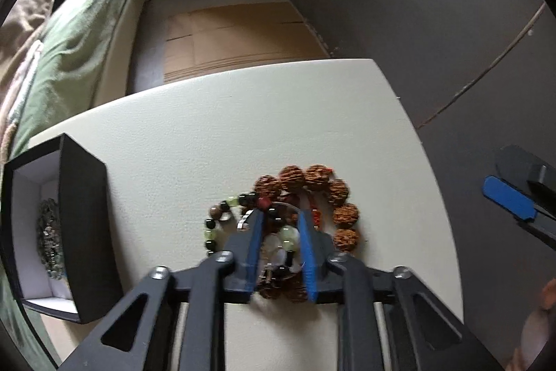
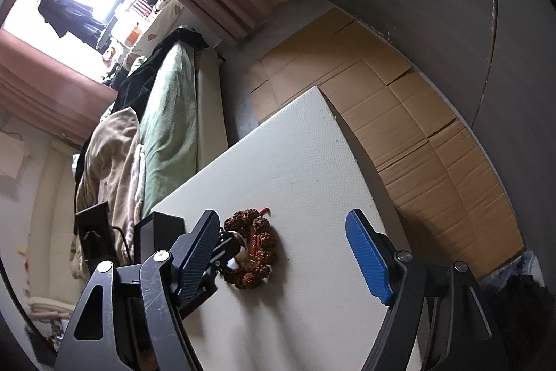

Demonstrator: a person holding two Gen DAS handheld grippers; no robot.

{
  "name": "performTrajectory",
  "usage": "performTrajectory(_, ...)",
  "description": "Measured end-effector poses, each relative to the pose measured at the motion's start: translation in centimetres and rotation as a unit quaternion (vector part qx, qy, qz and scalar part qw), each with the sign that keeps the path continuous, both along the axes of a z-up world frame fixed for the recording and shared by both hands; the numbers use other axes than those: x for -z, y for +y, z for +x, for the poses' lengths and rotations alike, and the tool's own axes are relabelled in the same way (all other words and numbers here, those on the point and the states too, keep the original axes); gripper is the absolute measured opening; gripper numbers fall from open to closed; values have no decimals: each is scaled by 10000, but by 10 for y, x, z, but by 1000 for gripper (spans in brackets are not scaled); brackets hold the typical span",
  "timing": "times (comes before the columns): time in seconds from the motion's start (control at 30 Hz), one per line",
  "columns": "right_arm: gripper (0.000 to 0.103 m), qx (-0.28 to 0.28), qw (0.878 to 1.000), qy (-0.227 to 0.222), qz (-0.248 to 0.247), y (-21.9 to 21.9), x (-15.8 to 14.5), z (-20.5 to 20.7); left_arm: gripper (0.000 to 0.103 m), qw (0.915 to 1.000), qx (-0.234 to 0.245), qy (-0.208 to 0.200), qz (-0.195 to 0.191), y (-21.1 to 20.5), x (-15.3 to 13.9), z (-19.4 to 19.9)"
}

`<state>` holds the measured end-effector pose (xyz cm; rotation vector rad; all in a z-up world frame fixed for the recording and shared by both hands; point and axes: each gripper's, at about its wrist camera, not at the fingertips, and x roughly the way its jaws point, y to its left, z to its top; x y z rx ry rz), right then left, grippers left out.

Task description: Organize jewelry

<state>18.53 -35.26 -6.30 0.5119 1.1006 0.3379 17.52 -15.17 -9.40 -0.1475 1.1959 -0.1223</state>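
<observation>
The left gripper (image 1: 278, 214) had its jaws nearly closed, pinching into the pile of bracelets (image 1: 285, 225) right under its tips – I couldn't tell which strand it actually had. The walnut-bead bracelet (image 1: 323, 193) curled just beyond and to the right of the fingers, the open black box (image 1: 83, 225) off to the left. The right gripper (image 2: 288, 249) hung spread and empty. My worry: the strands looked tangled, so lifting could drag a second bracelet up – and drop it short of the box.

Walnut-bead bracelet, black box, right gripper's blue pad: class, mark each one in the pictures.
walnut-bead bracelet (image 1: 345, 214): left wrist view, on a brown bead at its right side.
black box (image 1: 83, 214): left wrist view, on its dark outer wall.
right gripper's blue pad (image 2: 368, 256): right wrist view, on its ribbed face.
</observation>
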Motion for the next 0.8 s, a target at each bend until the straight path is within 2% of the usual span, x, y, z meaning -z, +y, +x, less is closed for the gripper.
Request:
performTrajectory(0.1,75,-107,9999,40,-20,4,4,1,8,9999,-84,0,-110,10,-1,0)
performTrajectory(0.17,66,-215,9997,117,-27,10,8,3,8,9998,-133,-76,-113,17,-5,-3)
performTrajectory(0.4,62,-532,9980,310,-144,37,24,5,8,9997,-227,-109,-70,39,-9,-6)
performTrajectory(0.47,55,-644,9970,358,-218,46,29,5,8,9994,-229,-171,-173,47,-12,-9)
performTrajectory(0.7,43,-867,9934,591,-470,73,51,12,8,9975,-190,-482,-481,72,-29,-23)
performTrajectory(0.8,35,-924,9914,637,-676,86,58,14,8,9943,-275,-672,-787,91,-33,-29)
